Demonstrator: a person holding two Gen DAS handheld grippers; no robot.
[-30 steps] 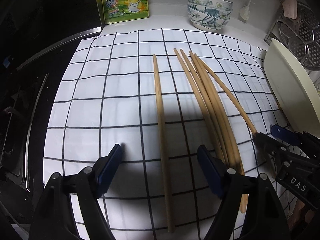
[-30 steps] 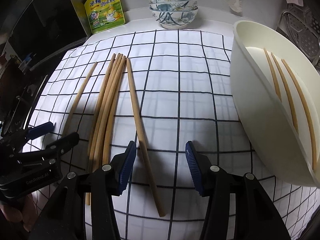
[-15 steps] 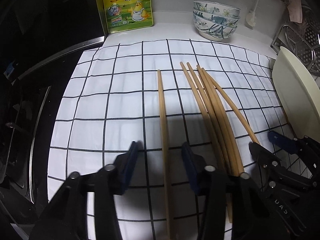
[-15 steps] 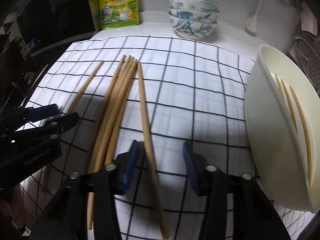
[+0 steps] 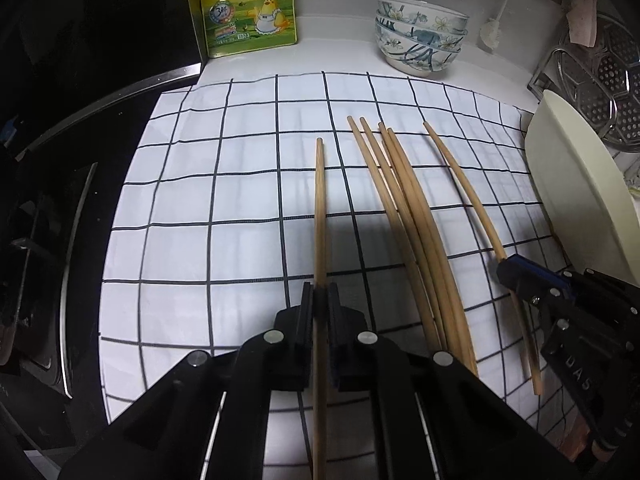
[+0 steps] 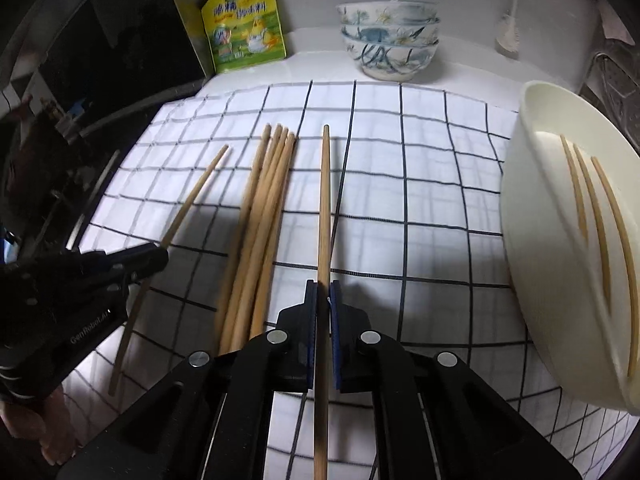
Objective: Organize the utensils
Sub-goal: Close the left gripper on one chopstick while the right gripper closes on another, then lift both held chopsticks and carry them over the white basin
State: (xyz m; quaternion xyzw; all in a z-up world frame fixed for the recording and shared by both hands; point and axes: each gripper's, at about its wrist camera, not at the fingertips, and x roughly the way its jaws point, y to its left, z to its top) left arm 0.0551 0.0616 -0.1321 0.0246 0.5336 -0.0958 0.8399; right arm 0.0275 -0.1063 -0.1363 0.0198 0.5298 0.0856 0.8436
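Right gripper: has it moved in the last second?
Yes. The right gripper has shut on the single chopstick lying right of the chopstick bundle.

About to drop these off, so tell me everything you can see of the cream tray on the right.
The cream tray is an oblong, smooth, plastic-looking dish with a raised rounded rim, standing at the right edge of the checked cloth. Its inner floor shows in the right wrist view, holding three chopsticks lying lengthwise, roughly parallel and apart. In the left wrist view only its outer wall shows. Neither gripper touches it. Whether it is truly tilted or just distorted by the lens, I cannot tell.
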